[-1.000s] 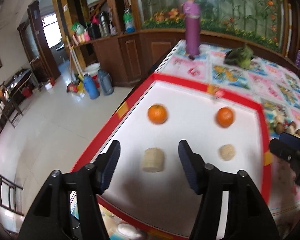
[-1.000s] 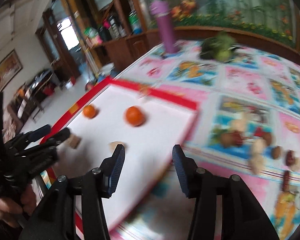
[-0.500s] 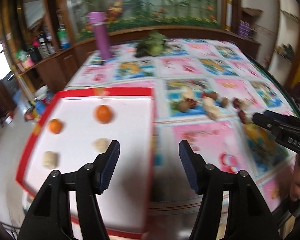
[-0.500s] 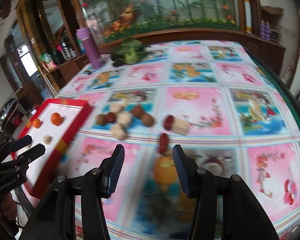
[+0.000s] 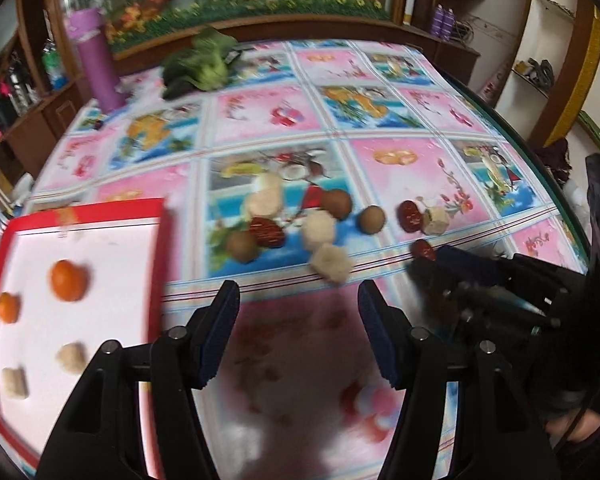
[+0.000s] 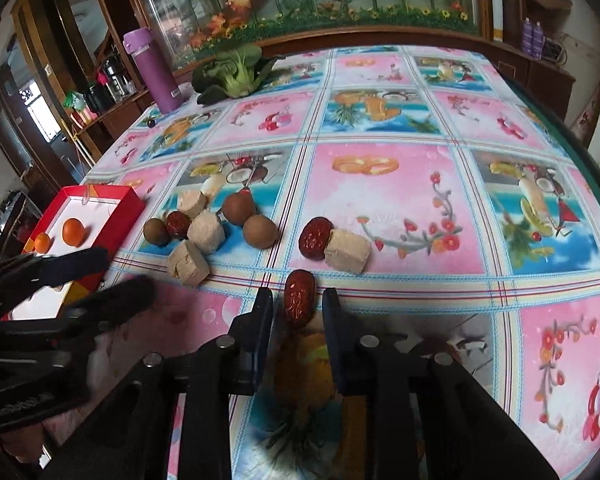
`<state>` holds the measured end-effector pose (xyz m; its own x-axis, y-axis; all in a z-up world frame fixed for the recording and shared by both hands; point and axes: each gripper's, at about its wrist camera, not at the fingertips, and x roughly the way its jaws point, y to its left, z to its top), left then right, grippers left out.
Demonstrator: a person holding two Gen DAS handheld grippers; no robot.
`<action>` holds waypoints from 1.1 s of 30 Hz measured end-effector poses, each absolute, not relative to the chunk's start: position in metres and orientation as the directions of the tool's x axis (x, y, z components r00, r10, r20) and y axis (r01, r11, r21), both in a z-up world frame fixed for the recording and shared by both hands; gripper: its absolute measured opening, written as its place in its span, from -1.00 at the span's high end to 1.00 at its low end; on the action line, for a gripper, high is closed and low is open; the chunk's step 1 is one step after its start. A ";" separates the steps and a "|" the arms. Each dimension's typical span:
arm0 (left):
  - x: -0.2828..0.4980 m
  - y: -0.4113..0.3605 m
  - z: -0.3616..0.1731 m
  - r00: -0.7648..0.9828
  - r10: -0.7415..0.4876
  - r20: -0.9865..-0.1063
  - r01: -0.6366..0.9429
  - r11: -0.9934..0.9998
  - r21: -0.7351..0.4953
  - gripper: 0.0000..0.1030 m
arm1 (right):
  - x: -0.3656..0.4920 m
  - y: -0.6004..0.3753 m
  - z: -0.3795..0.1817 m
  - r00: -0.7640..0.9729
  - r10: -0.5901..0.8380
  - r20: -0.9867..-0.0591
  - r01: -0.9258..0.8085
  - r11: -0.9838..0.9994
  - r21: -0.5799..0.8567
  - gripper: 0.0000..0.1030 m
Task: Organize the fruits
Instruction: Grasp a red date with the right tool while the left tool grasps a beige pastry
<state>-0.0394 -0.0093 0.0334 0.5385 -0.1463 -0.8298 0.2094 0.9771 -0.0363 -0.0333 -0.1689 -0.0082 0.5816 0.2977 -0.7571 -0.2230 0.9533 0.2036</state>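
Note:
A red date lies on the flowered tablecloth between the fingers of my right gripper, which are drawn in close with thin gaps on both sides. Just beyond lie another date, beige cubes and brown round fruits. The red-rimmed white tray at the left holds two oranges and two beige pieces. My left gripper hangs open above the cloth, between the tray and the pile, holding nothing. The right gripper shows blurred at its right.
A purple bottle and a leafy green vegetable stand at the table's far left. A wooden ledge with a plant display runs behind. The table's dark edge curves along the right. Shelves and floor lie beyond the tray.
Both grippers swung right from the tray to the loose fruit. My right gripper came down over the nearest date and its fingers narrowed around it. The left stayed open.

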 end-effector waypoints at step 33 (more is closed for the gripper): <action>-0.053 -0.009 0.031 0.565 -0.194 -0.802 0.220 0.972 -0.081 0.43 | -0.037 -0.176 0.002 0.668 0.288 -0.686 -0.196 0.958 0.210 0.72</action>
